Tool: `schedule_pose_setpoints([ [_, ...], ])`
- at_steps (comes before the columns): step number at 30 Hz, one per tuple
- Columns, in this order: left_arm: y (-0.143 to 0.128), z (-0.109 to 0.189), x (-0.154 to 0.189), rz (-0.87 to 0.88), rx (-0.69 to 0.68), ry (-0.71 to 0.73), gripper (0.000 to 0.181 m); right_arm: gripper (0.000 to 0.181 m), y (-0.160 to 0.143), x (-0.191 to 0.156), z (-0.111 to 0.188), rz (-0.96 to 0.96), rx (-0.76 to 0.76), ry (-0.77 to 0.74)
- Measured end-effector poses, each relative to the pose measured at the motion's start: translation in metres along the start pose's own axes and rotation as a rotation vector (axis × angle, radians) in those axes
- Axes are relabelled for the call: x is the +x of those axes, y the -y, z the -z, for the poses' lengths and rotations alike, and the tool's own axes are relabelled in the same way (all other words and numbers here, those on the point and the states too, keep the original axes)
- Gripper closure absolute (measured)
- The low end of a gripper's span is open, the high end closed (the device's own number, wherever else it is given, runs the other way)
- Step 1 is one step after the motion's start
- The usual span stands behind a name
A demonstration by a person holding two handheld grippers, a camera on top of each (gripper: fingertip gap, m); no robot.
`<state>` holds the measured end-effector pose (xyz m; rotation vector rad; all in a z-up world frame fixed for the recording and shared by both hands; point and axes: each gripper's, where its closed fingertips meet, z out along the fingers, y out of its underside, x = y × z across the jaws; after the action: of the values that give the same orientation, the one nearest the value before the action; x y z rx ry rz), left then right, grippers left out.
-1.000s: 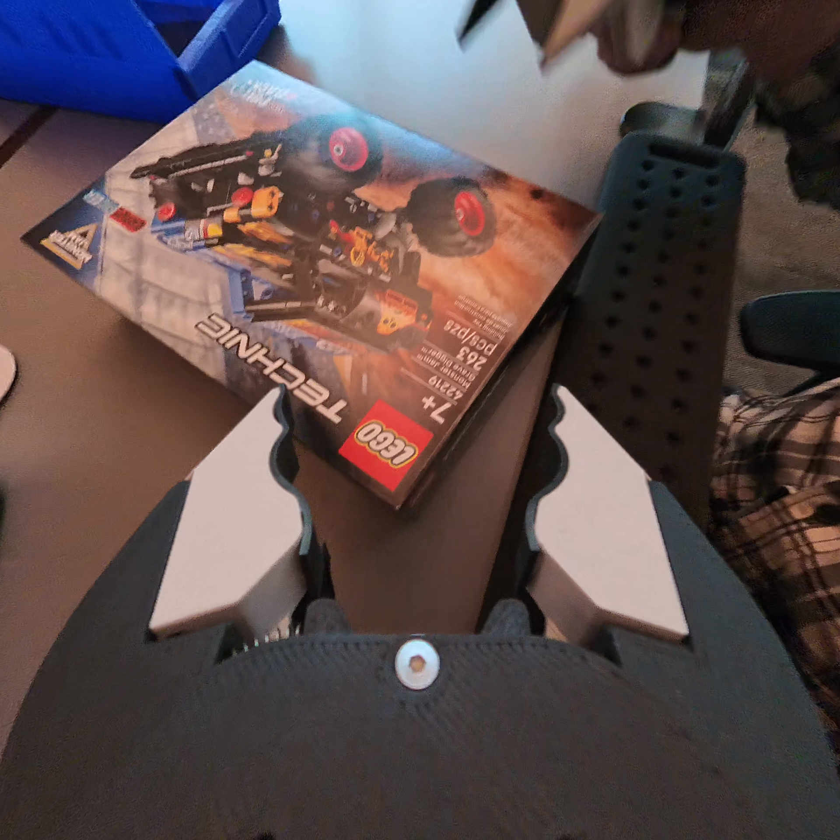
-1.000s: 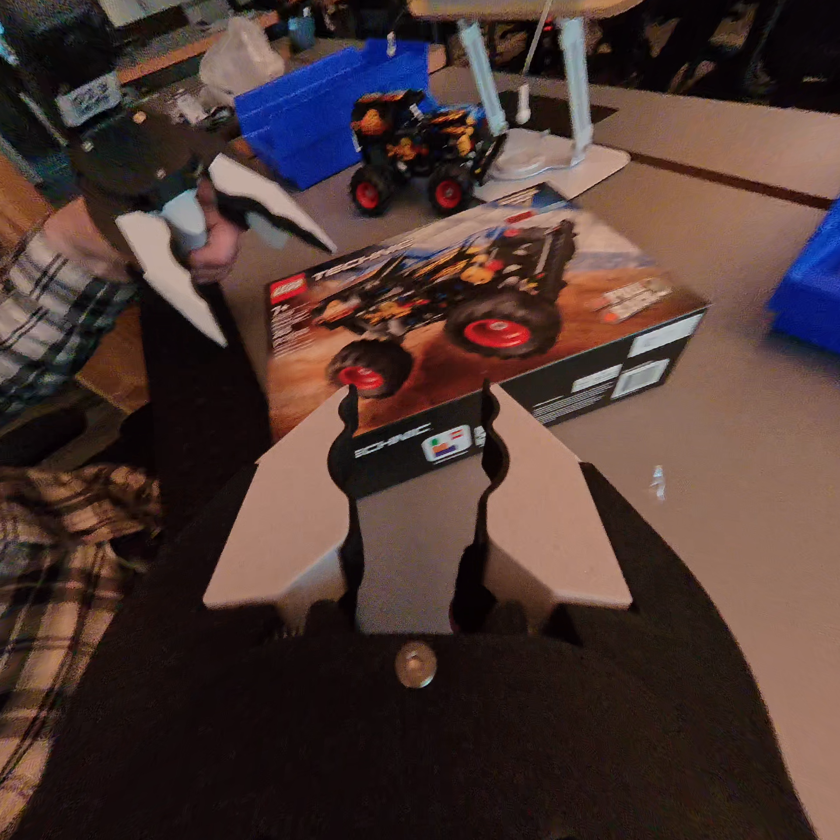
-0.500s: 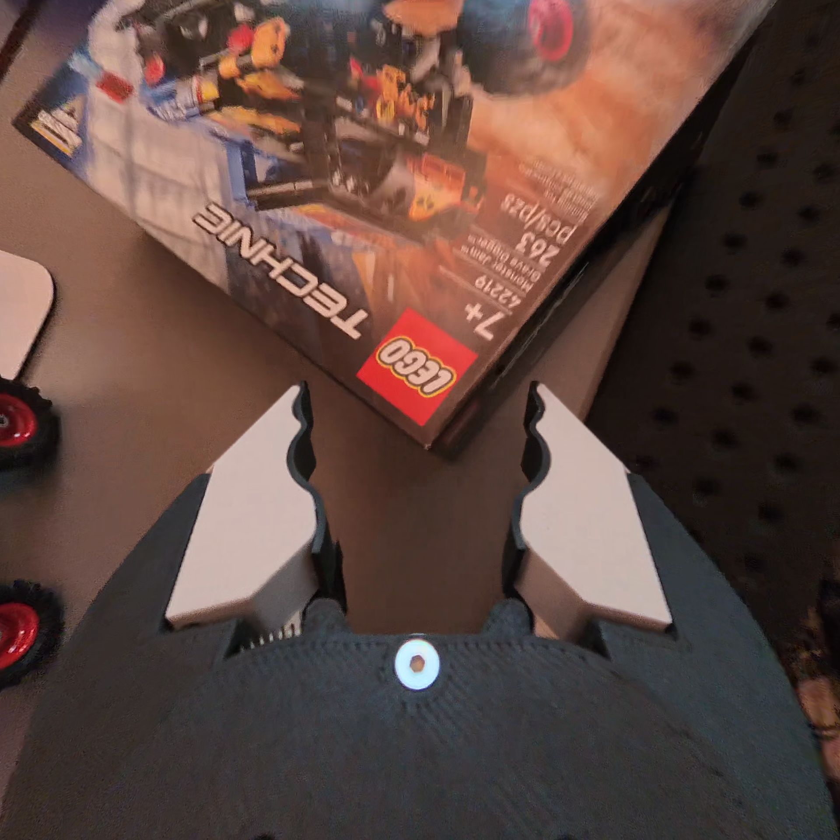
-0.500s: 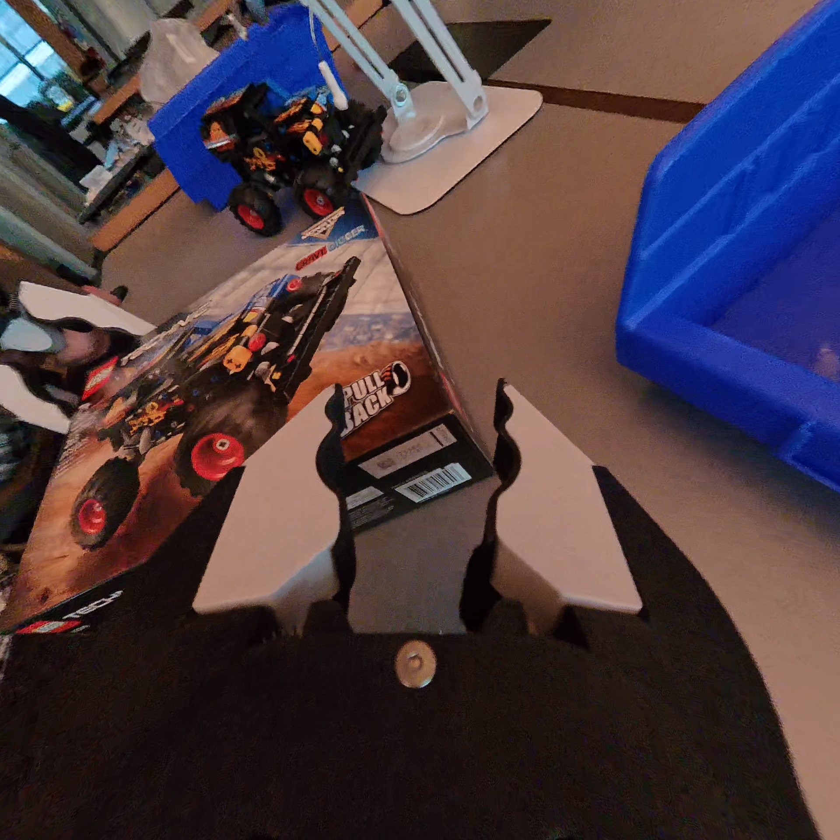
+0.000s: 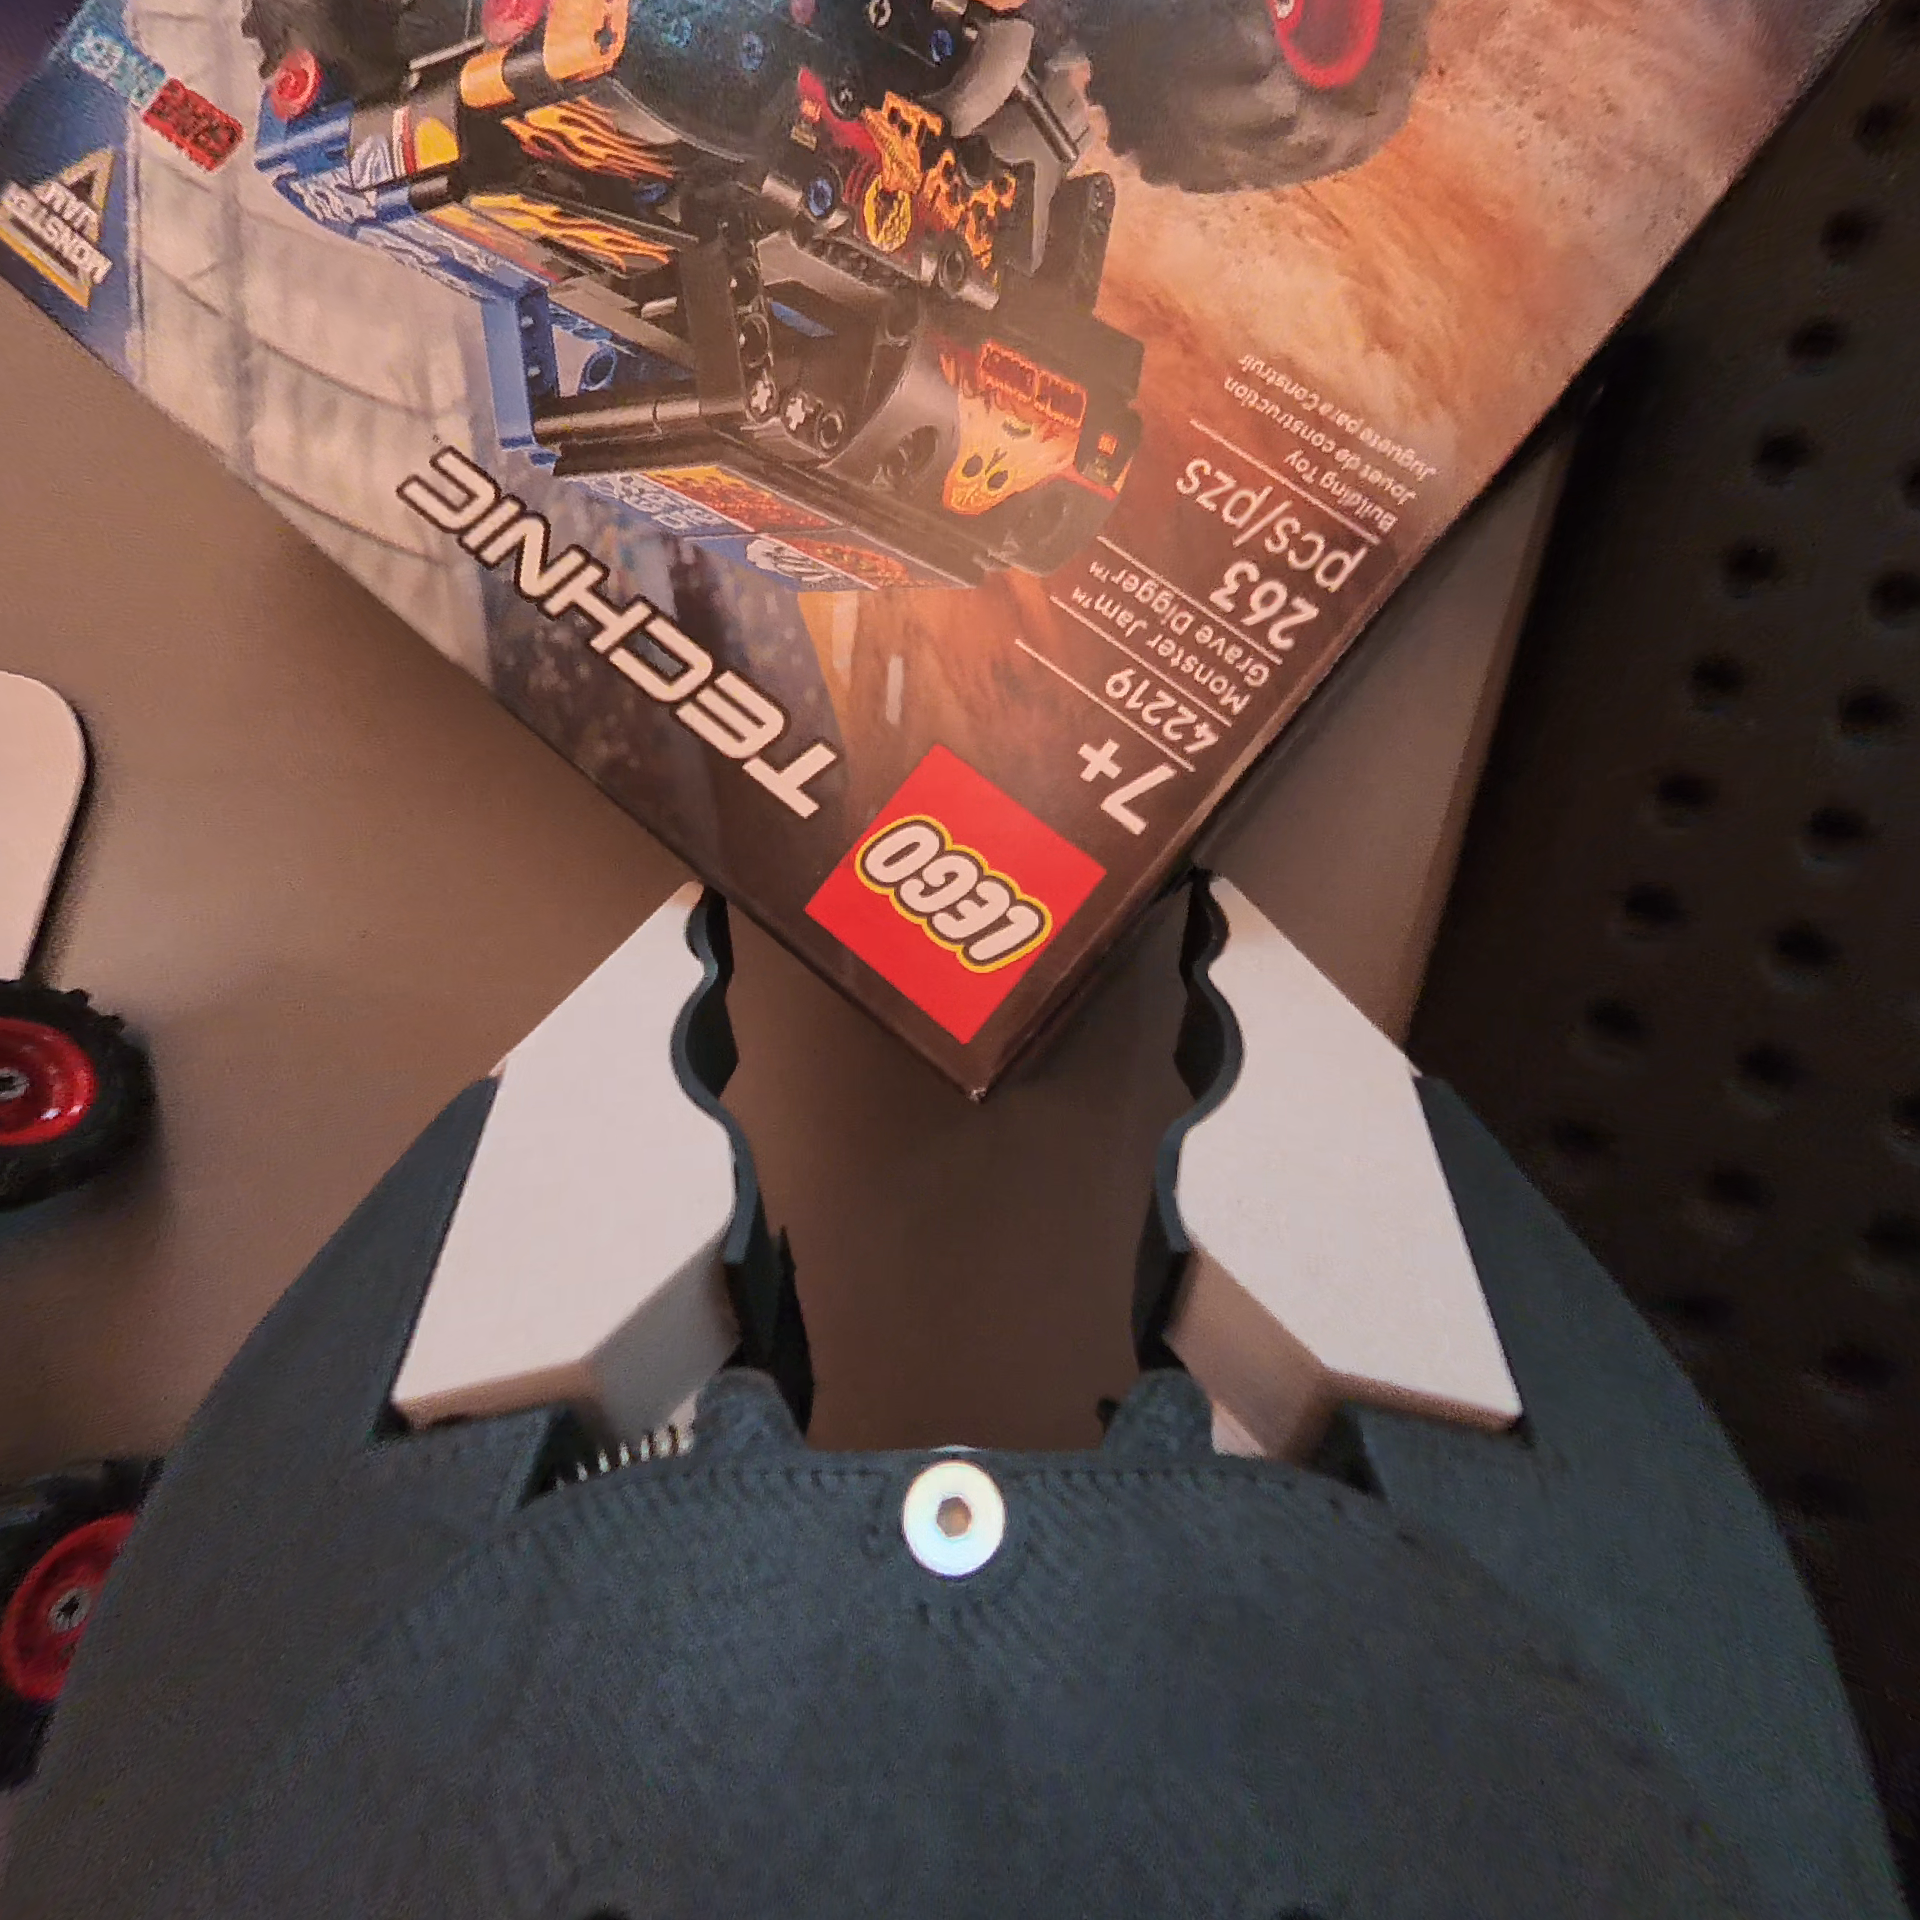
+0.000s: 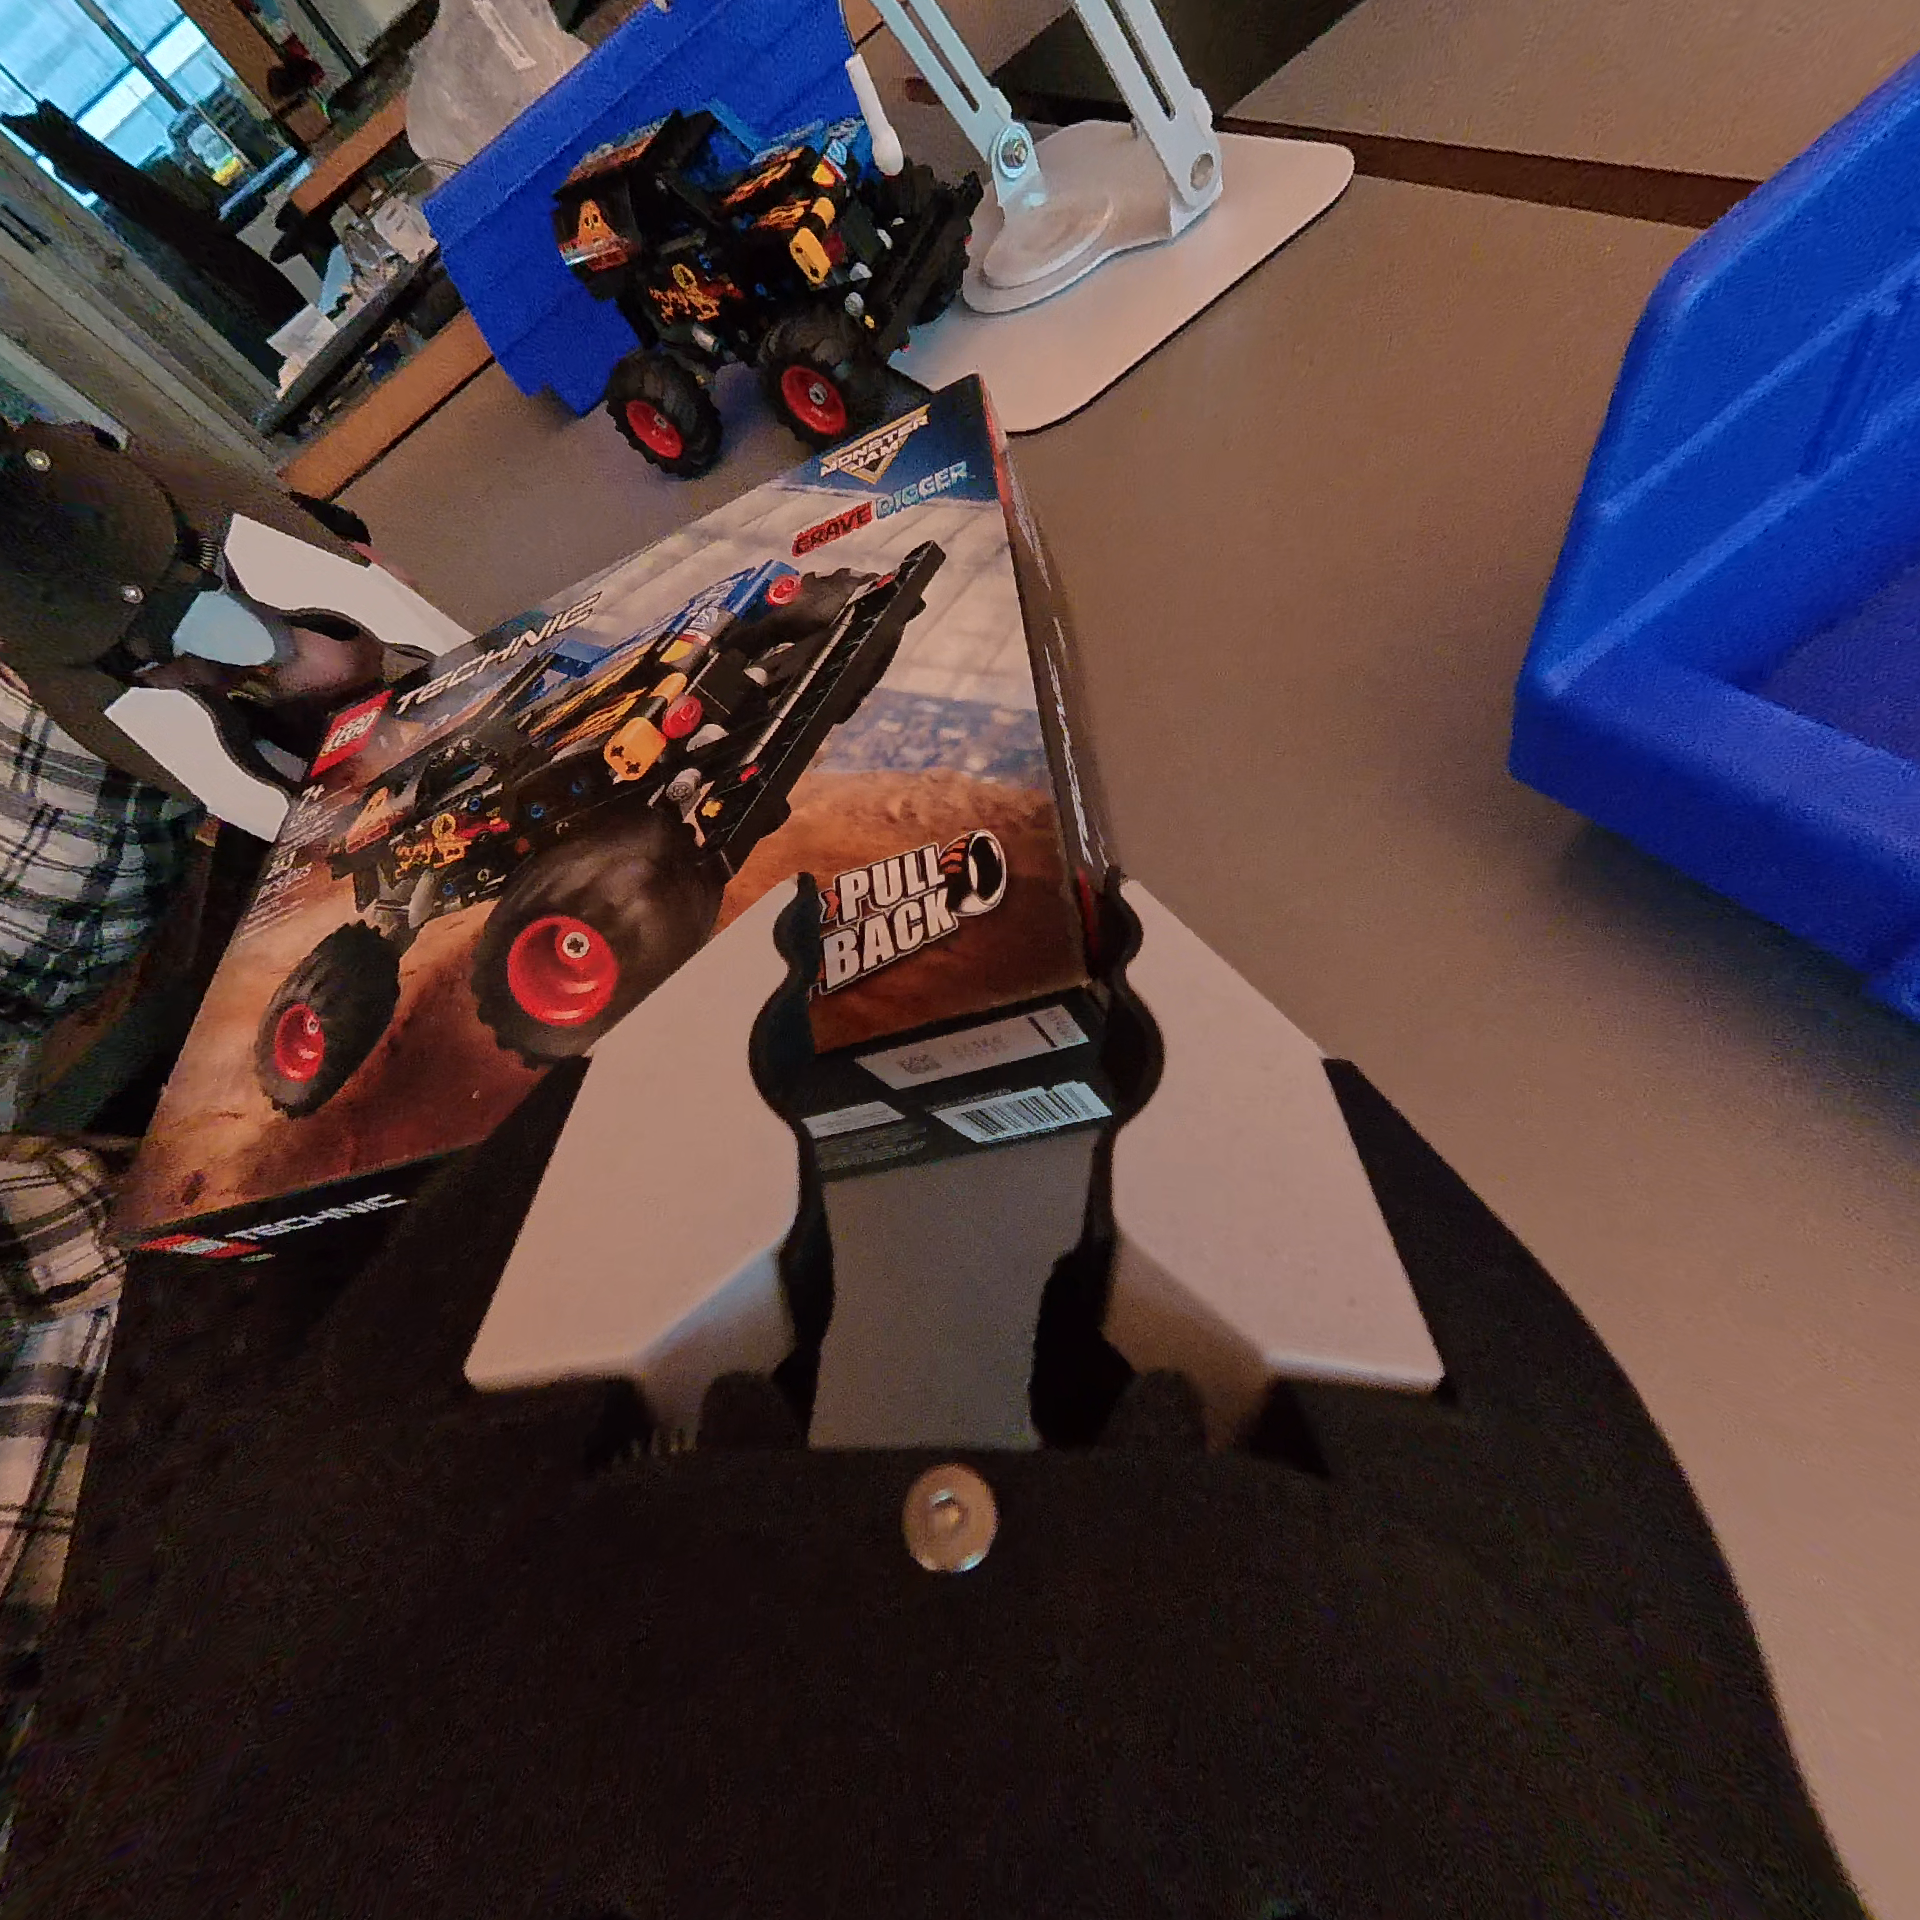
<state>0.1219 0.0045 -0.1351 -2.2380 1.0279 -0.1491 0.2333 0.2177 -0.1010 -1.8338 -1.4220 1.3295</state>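
Observation:
A toy-set box (image 5: 935, 436) with a monster truck picture lies flat on the brown table (image 5: 260, 935). My left gripper (image 5: 948, 894) is open, and the box's near corner with the red logo sits between its fingertips. In the right wrist view the box (image 6: 644, 790) runs off to the left. My right gripper (image 6: 958, 894) is open and straddles the box's opposite corner, above a barcode label. I cannot tell whether its fingers touch the box. The left gripper (image 6: 312, 686) shows at the box's far left corner.
A built toy monster truck (image 6: 758, 281) stands behind the box; its red wheels (image 5: 42, 1081) show at the left. A white stand base (image 6: 1122, 260) sits beside it. Blue bins stand at the right (image 6: 1766, 582) and at the back (image 6: 623, 208). A black perforated chair back (image 5: 1714, 935) stands past the table edge.
Both grippers have closed in on the box. The left has come down to its logo corner. The right has swung from the box's long side to its right-hand corner.

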Motion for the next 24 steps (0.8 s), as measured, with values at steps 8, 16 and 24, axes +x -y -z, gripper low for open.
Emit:
schedule_pose_setpoints([
  [8, -0.015, -0.017, 0.003, -0.015, -0.039, 0.047, 0.095, 0.130, 0.001, 0.000, 0.001, 0.010, 0.026, 0.008],
  [16, -0.011, -0.004, -0.017, -0.071, -0.111, 0.135, 0.105, 0.131, -0.004, -0.002, 0.013, 0.035, 0.003, 0.008],
  [24, 0.023, 0.045, -0.065, -0.293, -0.260, 0.430, 0.117, 0.135, -0.014, -0.006, 0.035, 0.077, -0.020, 0.000],
])
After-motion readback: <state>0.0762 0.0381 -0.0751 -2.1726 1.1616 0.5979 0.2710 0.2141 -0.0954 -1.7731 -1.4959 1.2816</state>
